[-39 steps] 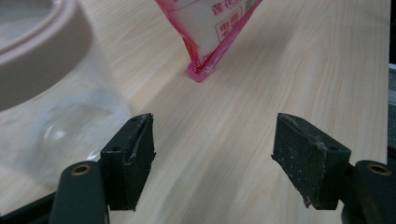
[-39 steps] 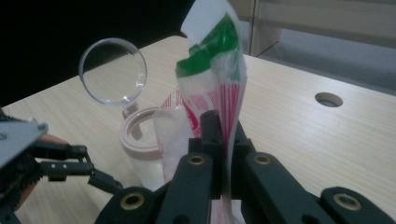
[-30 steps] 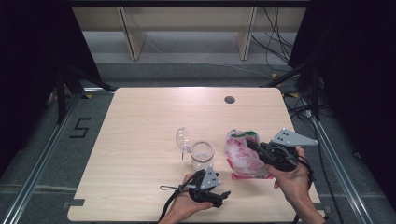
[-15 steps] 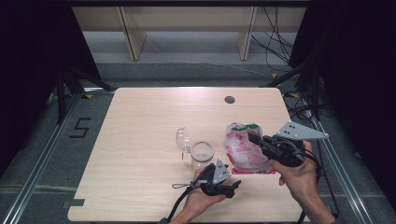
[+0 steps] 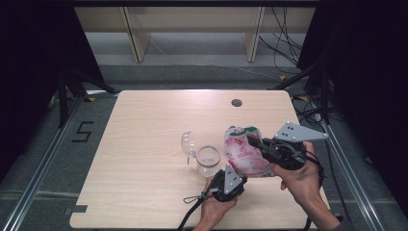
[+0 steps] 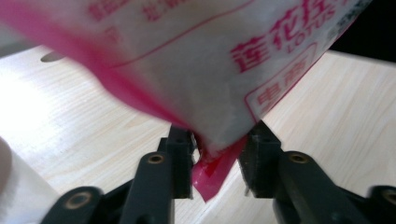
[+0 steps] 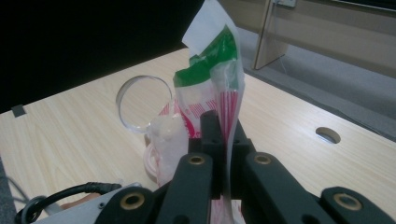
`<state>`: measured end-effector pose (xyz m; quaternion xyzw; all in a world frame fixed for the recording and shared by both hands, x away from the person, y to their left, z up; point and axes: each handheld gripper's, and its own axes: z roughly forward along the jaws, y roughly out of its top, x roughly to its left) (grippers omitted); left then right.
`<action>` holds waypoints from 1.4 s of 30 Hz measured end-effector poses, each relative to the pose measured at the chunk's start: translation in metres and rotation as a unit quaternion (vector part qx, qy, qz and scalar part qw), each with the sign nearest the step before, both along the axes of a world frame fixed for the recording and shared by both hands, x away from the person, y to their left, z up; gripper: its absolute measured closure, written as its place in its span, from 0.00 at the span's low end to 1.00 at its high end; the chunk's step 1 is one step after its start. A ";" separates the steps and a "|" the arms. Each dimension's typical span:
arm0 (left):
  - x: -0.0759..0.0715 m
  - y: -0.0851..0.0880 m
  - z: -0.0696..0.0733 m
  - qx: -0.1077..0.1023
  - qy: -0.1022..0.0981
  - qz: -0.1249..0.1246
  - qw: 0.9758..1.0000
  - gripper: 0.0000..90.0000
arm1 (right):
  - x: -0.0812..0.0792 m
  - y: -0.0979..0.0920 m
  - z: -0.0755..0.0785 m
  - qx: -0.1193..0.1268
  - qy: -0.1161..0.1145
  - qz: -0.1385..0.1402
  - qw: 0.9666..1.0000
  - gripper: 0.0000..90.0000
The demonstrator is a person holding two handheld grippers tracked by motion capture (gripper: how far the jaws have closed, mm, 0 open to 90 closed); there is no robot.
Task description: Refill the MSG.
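- Pinching one side edge of a pink-and-white snack pouch (image 5: 246, 155), the right gripper (image 5: 254, 142) has its fingers (image 7: 211, 135) pressed together on the film; in the right gripper view the pouch rises straight up from between them, its green-banded top above the fingertips.
- The left gripper (image 5: 236, 174) sits under the pouch's lower corner. Its fingers (image 6: 181, 149) have just been closing, and in the left gripper view the pink bottom seam hangs between them; the left finger looks in contact, while whether the right one presses is unclear.
- The pouch is off the tabletop (image 5: 144, 125), held between the two grippers.
- A clear plastic jar (image 5: 208, 160) stands just beyond the left fingers, beside the pouch.
- Its clear round lid (image 5: 188, 143) stands on edge next to the jar, on the side away from the pouch.
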<state>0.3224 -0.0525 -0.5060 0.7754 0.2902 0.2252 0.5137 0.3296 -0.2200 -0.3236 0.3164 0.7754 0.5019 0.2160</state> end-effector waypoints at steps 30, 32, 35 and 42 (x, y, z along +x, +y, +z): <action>0.010 -0.011 -0.005 -0.105 0.013 0.004 0.994 0.80 | 0.044 0.046 0.004 -0.027 0.020 0.011 0.999 1.00; 0.010 -0.011 -0.005 -0.106 0.013 0.004 0.994 0.80 | 0.047 0.050 0.003 -0.036 0.015 0.018 0.999 1.00; 0.011 -0.010 -0.006 -0.106 0.016 0.003 0.994 0.80 | 0.049 0.055 0.001 -0.037 0.018 0.018 0.999 1.00; 0.011 -0.009 -0.007 -0.113 0.021 0.001 0.993 0.80 | 0.056 0.064 -0.003 -0.047 0.019 0.021 0.998 1.00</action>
